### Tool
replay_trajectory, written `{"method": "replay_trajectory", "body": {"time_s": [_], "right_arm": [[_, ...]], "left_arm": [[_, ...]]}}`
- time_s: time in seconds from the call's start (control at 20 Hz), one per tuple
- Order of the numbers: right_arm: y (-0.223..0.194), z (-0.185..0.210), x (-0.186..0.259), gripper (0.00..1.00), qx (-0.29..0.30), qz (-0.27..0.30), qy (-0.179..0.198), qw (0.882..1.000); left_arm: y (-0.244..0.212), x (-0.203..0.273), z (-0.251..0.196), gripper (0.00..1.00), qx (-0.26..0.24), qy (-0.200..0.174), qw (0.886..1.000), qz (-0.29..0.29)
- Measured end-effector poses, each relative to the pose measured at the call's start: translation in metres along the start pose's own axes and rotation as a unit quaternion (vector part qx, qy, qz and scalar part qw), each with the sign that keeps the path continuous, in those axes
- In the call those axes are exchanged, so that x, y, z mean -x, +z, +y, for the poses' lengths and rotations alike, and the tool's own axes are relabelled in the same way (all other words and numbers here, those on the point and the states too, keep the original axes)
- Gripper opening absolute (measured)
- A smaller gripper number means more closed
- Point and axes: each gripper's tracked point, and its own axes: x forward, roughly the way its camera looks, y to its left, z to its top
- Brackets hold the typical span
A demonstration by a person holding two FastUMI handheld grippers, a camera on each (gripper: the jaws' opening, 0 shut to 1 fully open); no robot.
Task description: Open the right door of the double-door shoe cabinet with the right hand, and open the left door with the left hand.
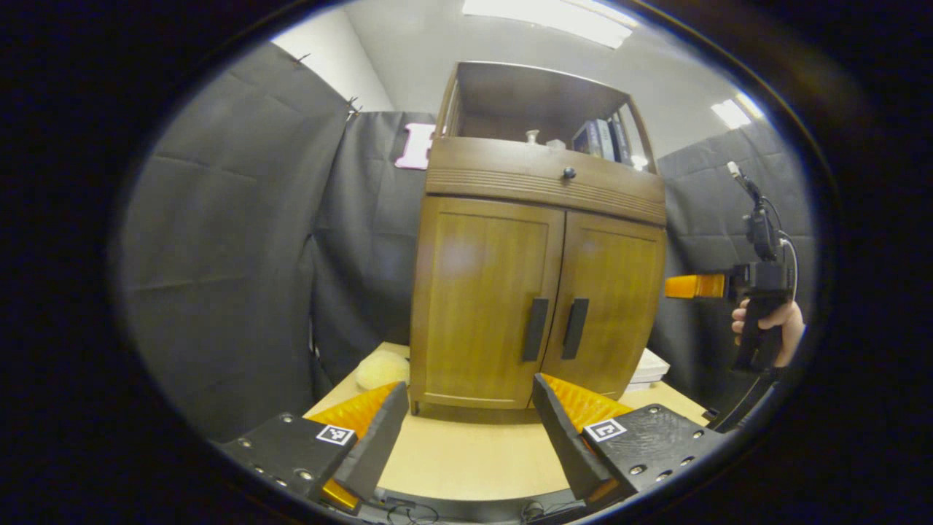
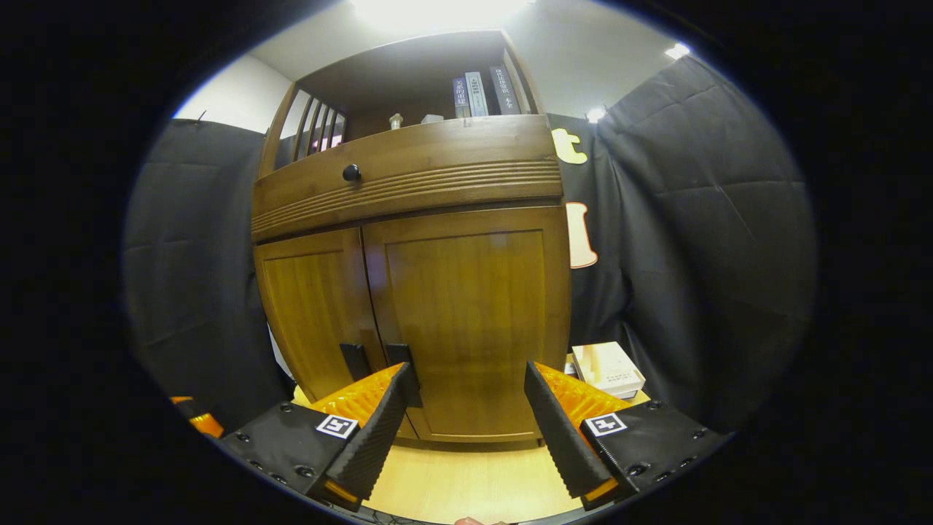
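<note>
Both grippers stand with their fingers spread apart and grip nothing. Left gripper (image 1: 466,430) is held back from the shoe cabinet (image 1: 536,219), its fingers framing the bare tabletop (image 1: 466,459) in front of the cabinet base. Right gripper (image 2: 470,415) is closer to the cabinet front, and its left finger overlaps the lower end of the right door handle (image 2: 403,359) in the right gripper view; contact cannot be confirmed.

The shoe cabinet stands upright on the light wooden tabletop. Left door (image 1: 477,292) and right door (image 1: 612,299) are both closed, flush with the frame, meeting at a centre seam. Each door carries a dark vertical handle beside the seam: left door handle (image 1: 536,329) and the right door handle, set close together. Above the doors runs a ribbed drawer front (image 1: 543,179) with a small dark round knob (image 1: 569,173). Over the drawer is an open shelf bay holding upright books (image 1: 601,140) at its right end and small pale items near the middle.

In the left gripper view, the right gripper appears farther off at the cabinet's right side, held by a hand (image 1: 776,328), fingers pointing toward the cabinet. A pale rounded object (image 1: 380,368) lies on the tabletop left of the cabinet. A stack of flat boxes (image 2: 606,370) lies on the tabletop right of it. Black cloth encloses the booth behind.
</note>
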Motion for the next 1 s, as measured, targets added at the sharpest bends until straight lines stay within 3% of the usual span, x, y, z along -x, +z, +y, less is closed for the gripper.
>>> {"method": "replay_trajectory", "body": {"time_s": [0.1, 0.2, 0.25, 0.3, 0.45, 1.0], "right_arm": [[0.006, 0.009, -0.011, 0.97, -0.001, -0.001, 0.011, 1.000], [0.007, 0.016, -0.023, 0.97, 0.001, 0.002, 0.016, 1.000], [0.007, 0.020, -0.030, 0.92, 0.002, 0.003, 0.017, 1.000], [0.007, 0.024, -0.036, 0.97, 0.003, 0.004, 0.019, 1.000], [-0.001, 0.037, -0.057, 0.97, 0.002, 0.014, 0.027, 1.000], [-0.037, 0.068, -0.123, 0.92, 0.012, 0.040, 0.025, 0.999]], "left_arm": [[-0.018, 0.010, 0.009, 0.98, 0.014, 0.013, 1.000, 0.017], [-0.033, 0.015, 0.023, 1.00, 0.027, 0.032, 0.999, 0.033], [-0.037, 0.018, 0.031, 1.00, 0.030, 0.043, 0.998, 0.038], [-0.039, 0.020, 0.037, 0.98, 0.029, 0.051, 0.997, 0.041], [-0.046, 0.025, 0.048, 1.00, 0.002, 0.071, 0.996, 0.050], [-0.048, 0.019, 0.046, 1.00, -0.021, 0.074, 0.995, 0.068]]}}
